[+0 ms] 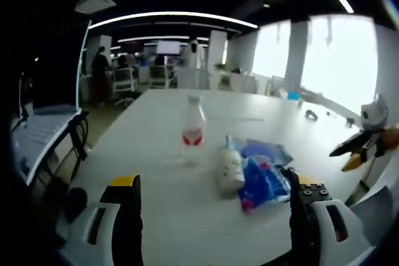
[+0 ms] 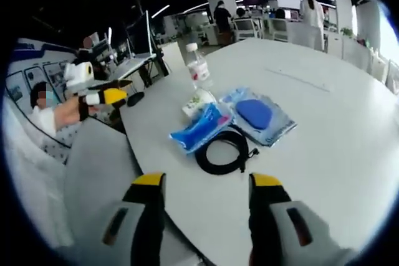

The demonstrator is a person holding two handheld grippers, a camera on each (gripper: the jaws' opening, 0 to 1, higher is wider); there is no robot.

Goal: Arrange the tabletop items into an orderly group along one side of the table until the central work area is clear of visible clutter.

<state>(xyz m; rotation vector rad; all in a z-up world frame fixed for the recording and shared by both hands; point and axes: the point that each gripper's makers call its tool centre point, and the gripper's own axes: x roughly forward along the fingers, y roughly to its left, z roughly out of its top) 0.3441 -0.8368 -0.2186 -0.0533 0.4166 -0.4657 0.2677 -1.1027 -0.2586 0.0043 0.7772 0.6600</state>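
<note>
white tabletop (image 2: 336, 129) holds a small cluster: a clear plastic bottle (image 2: 198, 66) stands upright at the far end, with a small white bottle (image 2: 197, 101) lying just in front of it, a blue packet (image 2: 201, 128) touching that, a clear bag with a blue pad (image 2: 257, 115) beside it, and a coiled black cable (image 2: 223, 151) nearest the camera. the right gripper (image 2: 206, 185) hovers over the table's near edge, jaws spread apart and empty. in the left gripper view the left gripper (image 1: 215, 194) is also spread wide, holding nothing, just short of the white bottle and blue packet.
</note>
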